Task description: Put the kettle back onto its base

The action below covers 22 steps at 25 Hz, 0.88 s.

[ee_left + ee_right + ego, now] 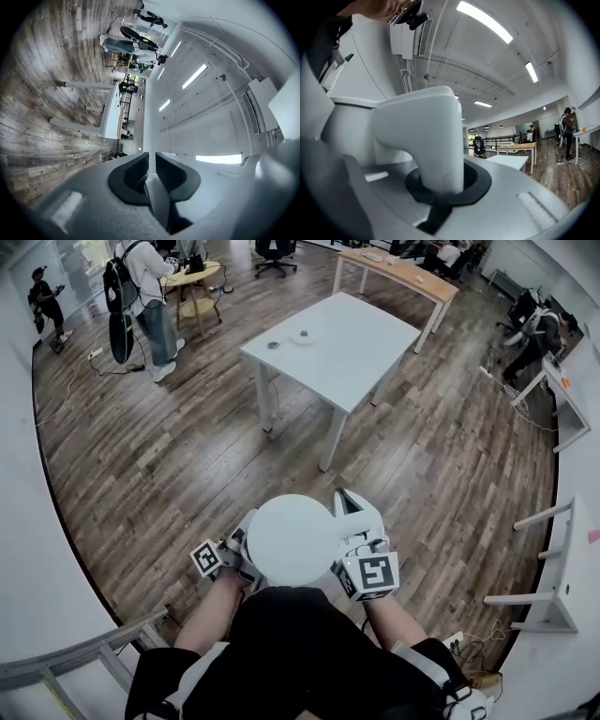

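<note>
White kettle [292, 540] sits gripped by your left tool [152, 161] and right tool [440, 180]. Bare floor [187, 456] lies before the table [366, 352].

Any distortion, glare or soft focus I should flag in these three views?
Head view: strong fisheye bows the floor planks; light is even, but the white kettle has almost no surface detail. Left gripper view: scene is turned sideways, corners black, the near jaws soft. Right gripper view: the kettle handle looms large and slightly soft; ceiling lights glare.

right gripper [443, 186] clamped on the handle [431, 136] of the white kettle [349, 133] — ceiling lights [485, 21] above, a white table [508, 161] beyond.
</note>
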{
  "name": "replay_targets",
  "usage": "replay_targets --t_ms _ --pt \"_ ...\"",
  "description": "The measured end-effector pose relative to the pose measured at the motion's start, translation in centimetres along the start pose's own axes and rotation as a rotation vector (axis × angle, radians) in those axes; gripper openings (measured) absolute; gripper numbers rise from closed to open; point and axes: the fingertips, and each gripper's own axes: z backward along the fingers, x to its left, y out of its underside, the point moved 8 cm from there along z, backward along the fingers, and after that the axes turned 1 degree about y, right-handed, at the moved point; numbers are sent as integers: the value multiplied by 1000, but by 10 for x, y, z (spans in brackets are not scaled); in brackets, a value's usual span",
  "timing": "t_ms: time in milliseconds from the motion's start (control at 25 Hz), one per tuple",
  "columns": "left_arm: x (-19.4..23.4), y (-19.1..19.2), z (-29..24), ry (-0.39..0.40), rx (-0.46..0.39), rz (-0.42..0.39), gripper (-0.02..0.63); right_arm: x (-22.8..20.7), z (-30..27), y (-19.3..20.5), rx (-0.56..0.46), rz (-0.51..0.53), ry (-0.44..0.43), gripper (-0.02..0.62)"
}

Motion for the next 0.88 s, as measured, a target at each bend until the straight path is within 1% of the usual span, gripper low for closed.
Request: replay_targets --t_ms 160,440,640,880 --pt "2 -28 -10 -2 2 -4 46 5 -30 0 -8 1 -4 6" --pt "8 -70 -26 -1 17 -5 46 16 -71 1 -7 15 13 6" --pt "11 -85 -39 14 11 7 48 16 -93 -2 -6 17 20 6" --pt "22 -105 -46 -2 -12 7 48 11 -122 7 10 0 9 6"
